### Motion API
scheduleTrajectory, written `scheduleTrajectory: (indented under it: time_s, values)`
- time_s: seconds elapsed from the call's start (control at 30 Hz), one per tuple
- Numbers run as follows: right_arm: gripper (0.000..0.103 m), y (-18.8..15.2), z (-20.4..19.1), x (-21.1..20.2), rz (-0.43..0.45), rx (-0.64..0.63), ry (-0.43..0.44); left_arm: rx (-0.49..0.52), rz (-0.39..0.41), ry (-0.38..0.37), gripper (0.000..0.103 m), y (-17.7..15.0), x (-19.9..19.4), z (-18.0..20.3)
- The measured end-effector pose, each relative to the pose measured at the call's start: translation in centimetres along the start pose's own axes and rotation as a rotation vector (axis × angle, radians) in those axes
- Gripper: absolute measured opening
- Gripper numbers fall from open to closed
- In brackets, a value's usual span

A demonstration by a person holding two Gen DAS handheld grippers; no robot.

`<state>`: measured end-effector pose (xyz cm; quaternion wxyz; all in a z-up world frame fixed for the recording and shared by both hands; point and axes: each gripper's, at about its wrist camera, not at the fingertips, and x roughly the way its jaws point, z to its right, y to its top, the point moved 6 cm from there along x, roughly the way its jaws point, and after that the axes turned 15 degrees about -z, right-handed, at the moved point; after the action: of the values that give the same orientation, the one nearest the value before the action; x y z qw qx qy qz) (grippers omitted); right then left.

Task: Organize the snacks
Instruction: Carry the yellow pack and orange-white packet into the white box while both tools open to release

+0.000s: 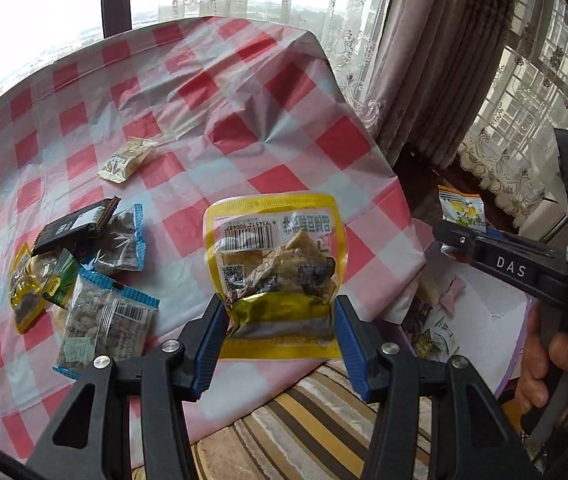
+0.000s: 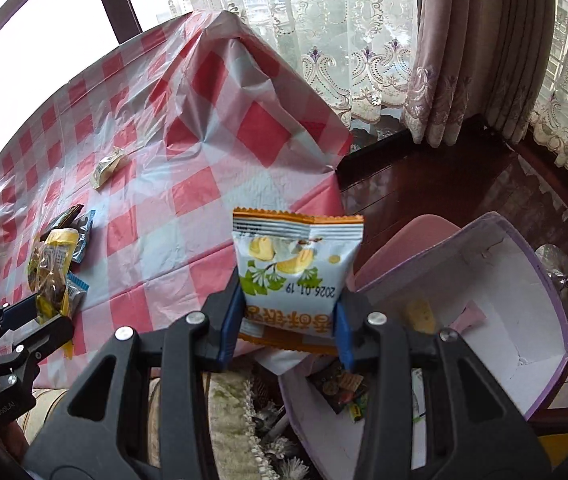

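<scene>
My left gripper (image 1: 281, 320) is shut on a yellow-edged clear snack pouch (image 1: 273, 256), held upright above the table's near edge. My right gripper (image 2: 288, 322) is shut on a white and orange snack bag (image 2: 298, 268) printed with yellow fruit, held near the rim of a white box with a purple edge (image 2: 540, 280). In the left wrist view the right gripper (image 1: 450, 246) shows at the right with its bag (image 1: 462, 210). In the right wrist view the left gripper (image 2: 45, 312) shows at the lower left with its pouch (image 2: 53, 268). A heap of snack packets (image 1: 83, 280) lies on the checked tablecloth (image 1: 211, 120).
A single pale packet (image 1: 125, 158) lies apart, farther back on the cloth. The box holds several packets (image 2: 344, 392) at its bottom. A dark wooden surface (image 2: 444, 184) and curtains (image 2: 464, 52) are behind the box. A striped cushion (image 1: 316, 432) lies under the table edge.
</scene>
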<state>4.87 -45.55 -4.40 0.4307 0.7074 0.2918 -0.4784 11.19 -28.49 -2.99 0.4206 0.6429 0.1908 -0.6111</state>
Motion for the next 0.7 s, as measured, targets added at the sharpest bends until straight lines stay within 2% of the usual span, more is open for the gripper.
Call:
scheduleTrajectory:
  time_s: [0.13,0.33,0.47,0.57,0.67,0.7]
  values:
    - [0.043,-0.9,5.8,-0.6,0.002,0.095,-0.048,0.151,-0.048,-0.059,0.053,1.2,1.8,6.0]
    - [0.043,-2.6,12.8,0.1,-0.016,0.219,-0.101,0.334,-0.135,-0.096,0.053,1.4,4.7,13.3]
    - [0.043,-3.3,15.5,0.4,-0.023,0.280,-0.101,0.372,-0.180,-0.122,0.054,1.5,6.1,16.0]
    - [0.044,-3.4,16.0,0.2,-0.020,0.292,-0.104,0.396,-0.200,-0.156,0.056,1.8,6.8,17.4]
    - [0.045,-3.4,16.1,0.1,-0.020,0.301,-0.097,0.401,-0.214,-0.161,0.066,1.9,7.4,18.2]
    - [0.048,-3.4,16.1,0.1,-0.022,0.303,-0.100,0.396,-0.217,-0.158,0.073,1.9,7.5,18.2]
